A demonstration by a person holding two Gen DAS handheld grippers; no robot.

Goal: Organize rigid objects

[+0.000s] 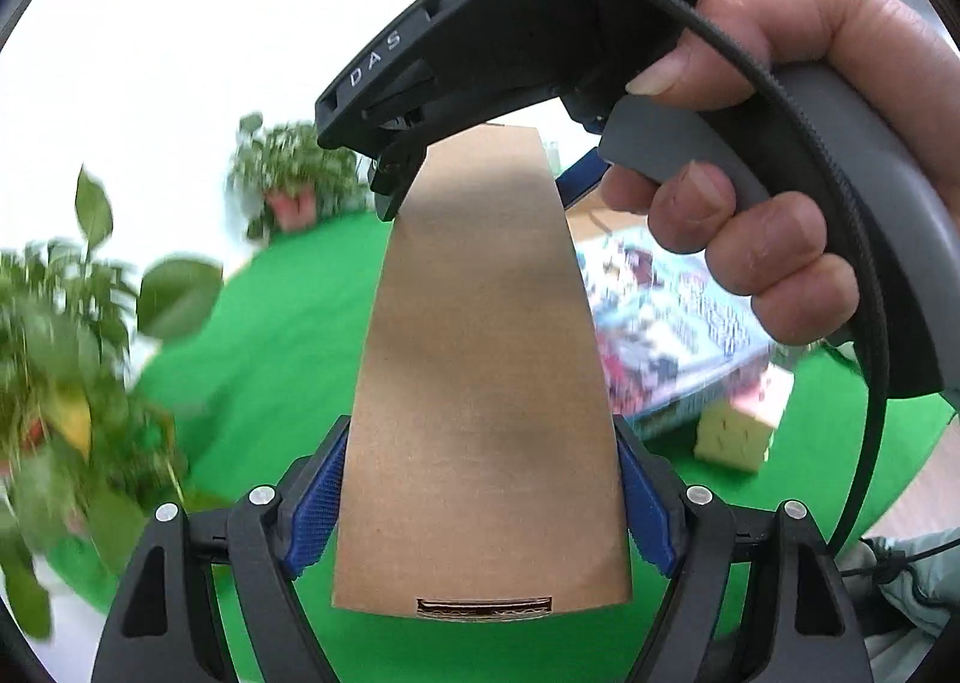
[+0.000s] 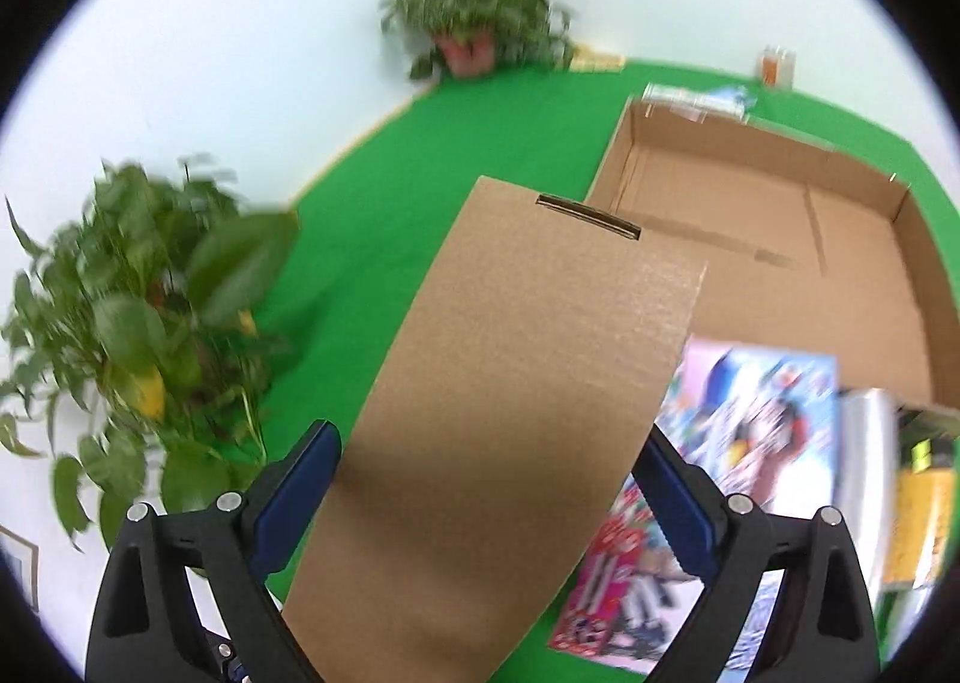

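Observation:
A flat brown cardboard flap runs between both grippers. My left gripper is shut on one end of it, blue pads against its edges. My right gripper is shut on the other end of the cardboard flap. In the left wrist view the right gripper's black body and the hand holding it sit at the flap's far end. The flap belongs to an open, shallow cardboard box on the green table. Colourful picture boxes lie under and right of the flap.
Potted plants stand at the table's left edge and far corner. A small yellow-and-pink box and a colourful box lie on the green cloth. Small bottles stand at the far edge.

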